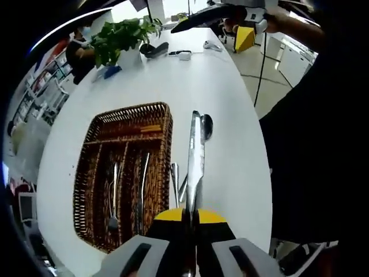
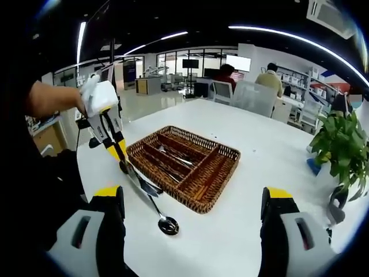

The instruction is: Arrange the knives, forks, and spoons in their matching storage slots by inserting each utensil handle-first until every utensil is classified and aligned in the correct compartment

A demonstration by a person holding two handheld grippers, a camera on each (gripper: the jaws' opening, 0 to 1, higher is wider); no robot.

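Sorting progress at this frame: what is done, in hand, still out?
Done: a few utensils already lie in the wicker tray's long slots. In hand: the left tool is shut on a knife above the table. Left: a spoon and another piece beside the tray; right tool open.

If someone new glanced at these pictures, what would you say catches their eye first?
Most likely the knife clamped in the left gripper, held above the white table beside the brown wicker tray. Next, that tray, with cutlery lying in its long compartments. Then the spoon on the table near the tray, in front of the open right gripper.
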